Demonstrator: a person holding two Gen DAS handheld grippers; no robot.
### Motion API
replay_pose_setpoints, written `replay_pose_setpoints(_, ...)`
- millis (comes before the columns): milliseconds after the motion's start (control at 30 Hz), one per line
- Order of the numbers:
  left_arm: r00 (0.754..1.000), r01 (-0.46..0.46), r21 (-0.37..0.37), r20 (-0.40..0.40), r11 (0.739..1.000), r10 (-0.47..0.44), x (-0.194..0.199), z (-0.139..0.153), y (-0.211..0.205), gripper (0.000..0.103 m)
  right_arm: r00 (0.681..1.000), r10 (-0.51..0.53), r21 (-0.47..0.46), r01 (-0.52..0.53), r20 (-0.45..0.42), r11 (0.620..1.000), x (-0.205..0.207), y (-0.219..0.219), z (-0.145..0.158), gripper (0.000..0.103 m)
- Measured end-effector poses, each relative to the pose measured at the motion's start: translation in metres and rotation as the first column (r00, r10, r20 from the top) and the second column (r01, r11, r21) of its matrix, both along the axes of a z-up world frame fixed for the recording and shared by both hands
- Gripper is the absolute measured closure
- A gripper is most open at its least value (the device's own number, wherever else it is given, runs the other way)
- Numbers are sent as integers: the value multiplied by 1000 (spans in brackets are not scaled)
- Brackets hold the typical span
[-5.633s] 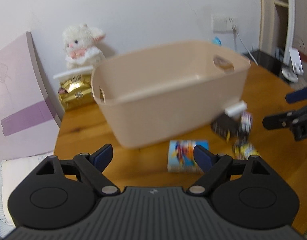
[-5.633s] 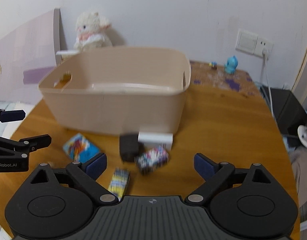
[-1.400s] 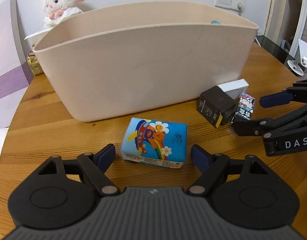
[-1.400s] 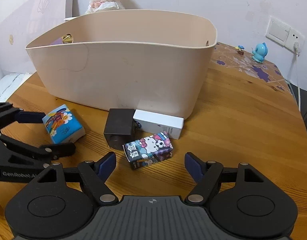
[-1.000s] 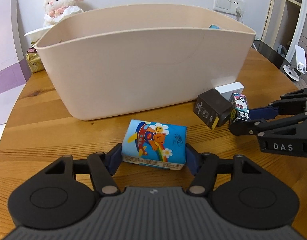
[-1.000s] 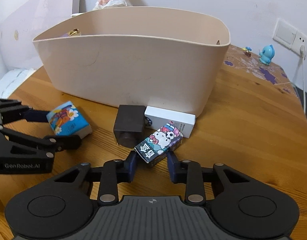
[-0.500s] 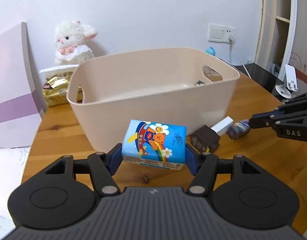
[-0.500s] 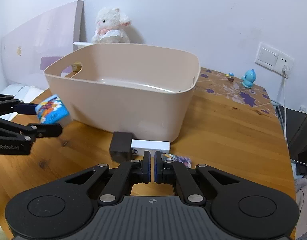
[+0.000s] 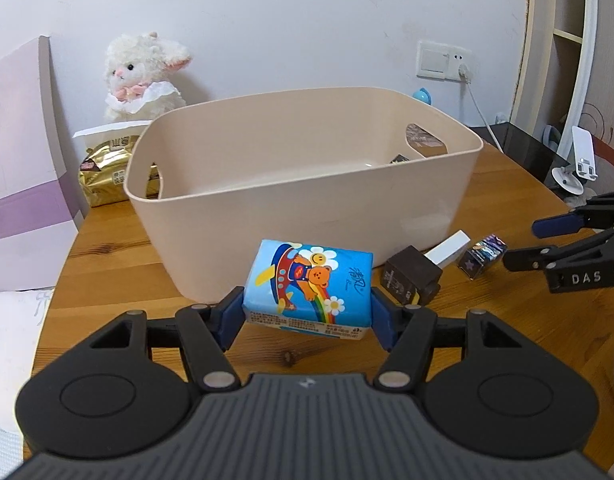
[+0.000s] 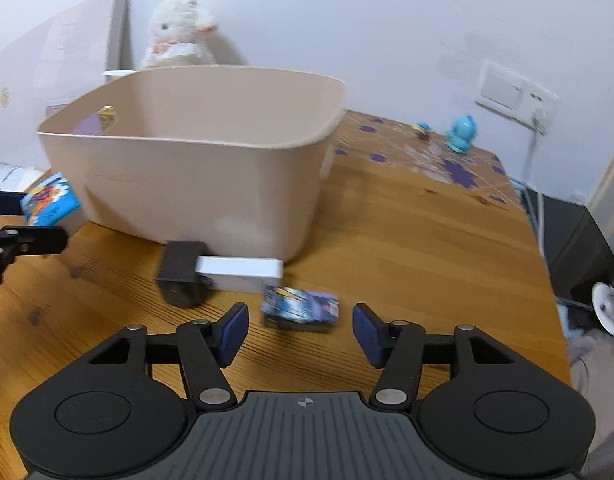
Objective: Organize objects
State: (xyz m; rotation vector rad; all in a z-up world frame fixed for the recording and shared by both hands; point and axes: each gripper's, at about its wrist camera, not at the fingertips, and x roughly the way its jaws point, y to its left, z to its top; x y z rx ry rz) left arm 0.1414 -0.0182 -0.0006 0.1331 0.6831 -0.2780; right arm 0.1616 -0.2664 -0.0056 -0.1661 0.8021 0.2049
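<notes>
Wooden table (image 9: 107, 276) bore beige bin (image 9: 307, 184). Left gripper (image 9: 307, 312) clamped tissue pack (image 9: 309, 288), held short of bin. Right gripper (image 10: 299, 330) spread wide, empty, small printed box (image 10: 300, 314) on table between fingers. Risk: soft pack slipping; box skidding at closure.

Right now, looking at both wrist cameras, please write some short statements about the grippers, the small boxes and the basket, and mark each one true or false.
1. The left gripper is shut on the blue tissue pack. True.
2. The right gripper holds the small patterned box. False: its jaws are open and the box lies on the table between and just ahead of them.
3. The blue tissue pack is already inside the beige basket. False: it is held in front of the basket, outside it.
4. The dark box and the white box lie on the table beside the basket. True.
5. The plush lamb sits inside the basket. False: it sits behind the basket, by the wall.
</notes>
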Motion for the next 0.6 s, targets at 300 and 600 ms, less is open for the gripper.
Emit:
replay_pose_setpoints(300,1000,6,-7,-7,1000,-6,3,-6,-9,37,999,5,21,-4,-41,1000,16,-14,-17,28)
replay_pose_setpoints(600,1000,-18,-7,-17,1000,18,5,-8,-7,37,996,17,45,-13,-86,999,34,9,-37,36)
